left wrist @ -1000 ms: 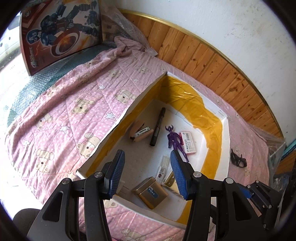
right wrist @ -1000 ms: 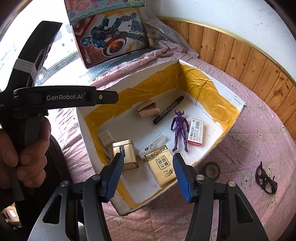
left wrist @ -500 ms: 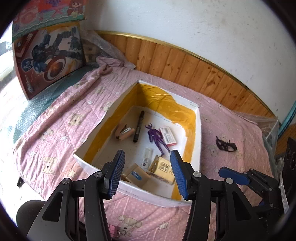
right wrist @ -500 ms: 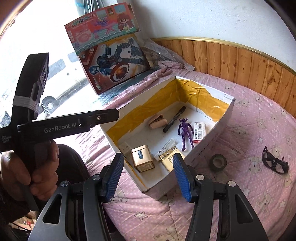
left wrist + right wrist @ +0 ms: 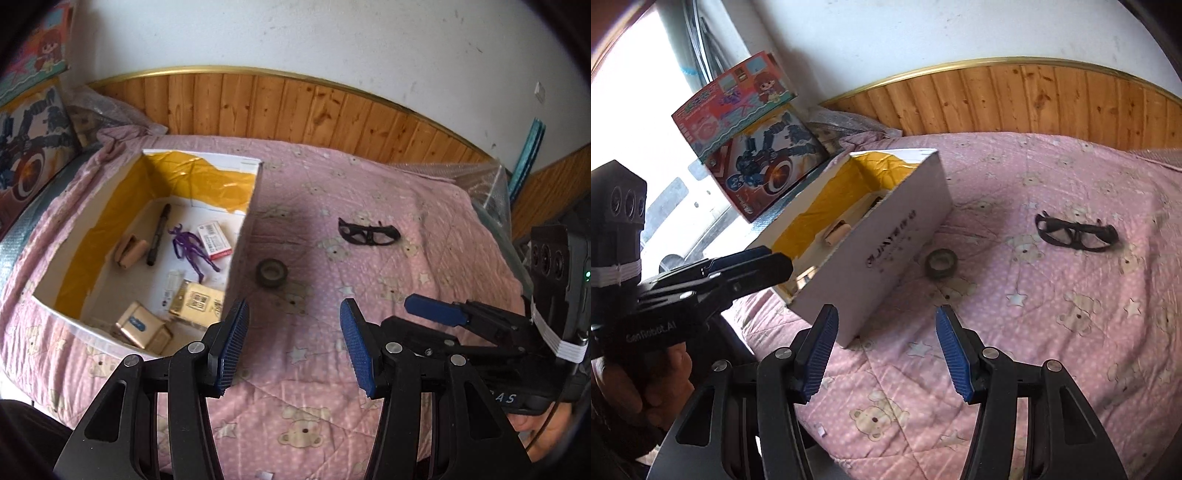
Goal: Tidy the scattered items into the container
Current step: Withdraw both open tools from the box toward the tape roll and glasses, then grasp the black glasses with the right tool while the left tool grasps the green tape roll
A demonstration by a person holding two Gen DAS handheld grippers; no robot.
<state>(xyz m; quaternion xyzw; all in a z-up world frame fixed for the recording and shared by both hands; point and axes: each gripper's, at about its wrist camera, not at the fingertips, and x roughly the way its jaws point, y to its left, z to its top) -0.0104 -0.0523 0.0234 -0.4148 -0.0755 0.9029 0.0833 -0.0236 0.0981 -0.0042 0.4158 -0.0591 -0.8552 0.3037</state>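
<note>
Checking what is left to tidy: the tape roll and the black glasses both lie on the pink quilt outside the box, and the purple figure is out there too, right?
Not quite. The purple figure is already inside the box, as the left wrist view shows. The tape roll and the black glasses do lie on the pink quilt outside it.

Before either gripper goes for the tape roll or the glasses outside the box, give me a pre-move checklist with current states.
1. Left gripper open and empty: ok.
2. Right gripper open and empty: ok.
3. Tape roll lying flat on the quilt, close beside the box wall, unobstructed: ok.
4. Glasses alone on the quilt, nothing on them: ok.
5. Free floor space inside the box: ok.
6. Glasses' arms folded or open: cannot tell.
</note>
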